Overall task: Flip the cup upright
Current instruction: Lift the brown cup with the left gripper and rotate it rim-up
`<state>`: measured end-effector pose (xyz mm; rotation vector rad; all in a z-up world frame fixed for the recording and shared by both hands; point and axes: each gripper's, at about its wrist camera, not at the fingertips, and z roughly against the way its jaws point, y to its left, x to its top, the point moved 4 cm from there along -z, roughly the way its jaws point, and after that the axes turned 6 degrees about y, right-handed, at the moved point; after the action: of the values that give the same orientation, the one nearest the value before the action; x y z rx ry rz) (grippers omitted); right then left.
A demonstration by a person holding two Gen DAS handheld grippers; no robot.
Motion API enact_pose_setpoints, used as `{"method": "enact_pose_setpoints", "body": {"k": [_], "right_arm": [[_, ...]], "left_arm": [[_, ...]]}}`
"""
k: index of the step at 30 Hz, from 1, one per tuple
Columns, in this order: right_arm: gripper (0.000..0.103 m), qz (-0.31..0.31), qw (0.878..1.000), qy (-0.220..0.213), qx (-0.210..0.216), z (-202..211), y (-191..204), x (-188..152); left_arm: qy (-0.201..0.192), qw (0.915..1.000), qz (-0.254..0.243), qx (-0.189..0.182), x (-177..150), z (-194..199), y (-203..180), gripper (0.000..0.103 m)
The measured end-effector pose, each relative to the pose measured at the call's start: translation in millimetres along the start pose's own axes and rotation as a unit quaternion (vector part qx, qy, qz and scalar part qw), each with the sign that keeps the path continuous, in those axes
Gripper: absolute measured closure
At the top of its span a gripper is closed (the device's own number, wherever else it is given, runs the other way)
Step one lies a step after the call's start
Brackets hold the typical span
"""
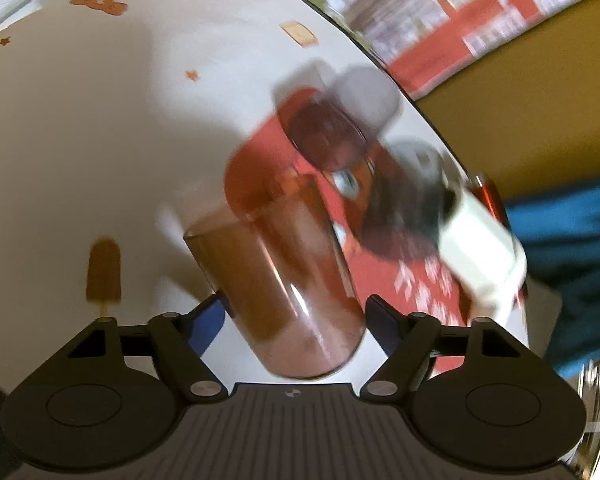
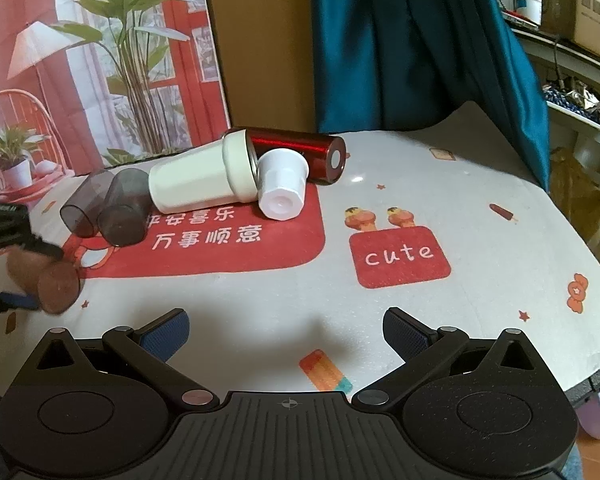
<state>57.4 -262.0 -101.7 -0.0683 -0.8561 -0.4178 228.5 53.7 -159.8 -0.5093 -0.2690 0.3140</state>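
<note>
A brown translucent cup point(image 1: 276, 280) sits tilted between the fingers of my left gripper point(image 1: 296, 312), which is shut on it; the view is blurred. The same cup point(image 2: 48, 280) shows at the far left of the right wrist view, held in the left gripper's fingers point(image 2: 20, 240) just above the table. Two smoky grey cups point(image 2: 108, 208) lie on their sides on the red mat. A cream cup point(image 2: 196, 180), a small white cup point(image 2: 280, 184) and a red metal bottle point(image 2: 296, 152) also lie on their sides. My right gripper point(image 2: 286, 332) is open and empty above the table's front.
The white tablecloth point(image 2: 460, 320) has a red mat with Chinese text point(image 2: 220, 248) and a red "cute" patch point(image 2: 400, 256). A blue curtain point(image 2: 420, 40) and a printed backdrop point(image 2: 100, 60) stand behind. The table edge runs along the right point(image 2: 592, 376).
</note>
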Motion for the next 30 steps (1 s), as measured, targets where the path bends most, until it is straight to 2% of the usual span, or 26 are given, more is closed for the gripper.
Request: {"method": "enact_pose_setpoints", "body": {"k": [2, 6, 8, 11, 13, 15, 17, 19, 22, 25, 26, 27, 28, 30], "right_arm": [[0.0, -0.001, 1.0, -0.001, -0.001, 1, 0, 0], [0.0, -0.002, 1.0, -0.005, -0.001, 5, 0, 0], [0.0, -0.001, 1.0, -0.01, 0.0, 8, 0, 0], [0.0, -0.001, 1.0, -0.016, 0.0, 14, -2, 0], [0.0, -0.004, 1.0, -0.017, -0.001, 16, -4, 0], [0.0, -0.007, 1.0, -0.019, -0.001, 18, -4, 0], [0.0, -0.008, 1.0, -0.021, 0.0, 19, -5, 0], [0.0, -0.008, 1.0, -0.022, 0.002, 19, -5, 0], [0.0, -0.007, 1.0, -0.021, 0.004, 19, -4, -1], [0.0, -0.006, 1.0, -0.02, 0.004, 19, -3, -1], [0.0, -0.006, 1.0, -0.02, 0.004, 19, -3, -1], [0.0, -0.007, 1.0, -0.019, 0.003, 18, -4, -1], [0.0, -0.008, 1.0, -0.018, 0.003, 18, -4, -1], [0.0, -0.009, 1.0, -0.017, 0.001, 17, -4, -1]], "left_arm": [[0.029, 0.9992, -0.026, 0.001, -14, -3, -6, 0.035], [0.062, 0.9929, -0.096, 0.034, -42, -17, -20, 0.04], [0.063, 0.9912, -0.11, 0.037, -51, -19, -21, 0.052], [0.07, 0.991, -0.111, 0.024, -53, -20, -26, 0.055], [0.053, 0.9905, -0.123, 0.031, -51, -16, -32, 0.055], [0.026, 0.9894, -0.136, 0.045, -49, -9, -38, 0.047], [-0.013, 0.9869, -0.145, 0.07, -44, -1, -41, 0.03], [-0.054, 0.9791, -0.169, 0.1, -38, 6, -46, 0.022], [-0.096, 0.961, -0.221, 0.136, -34, 13, -58, 0.019], [-0.132, 0.9335, -0.288, 0.167, -34, 5, -74, 0.017], [-0.142, 0.9268, -0.302, 0.172, -34, 3, -79, 0.017], [-0.145, 0.9244, -0.308, 0.172, -31, -1, -81, 0.017], [-0.14, 0.9269, -0.306, 0.166, -29, -2, -82, 0.018], [-0.122, 0.9423, -0.276, 0.145, -17, -11, -79, 0.024]]}}
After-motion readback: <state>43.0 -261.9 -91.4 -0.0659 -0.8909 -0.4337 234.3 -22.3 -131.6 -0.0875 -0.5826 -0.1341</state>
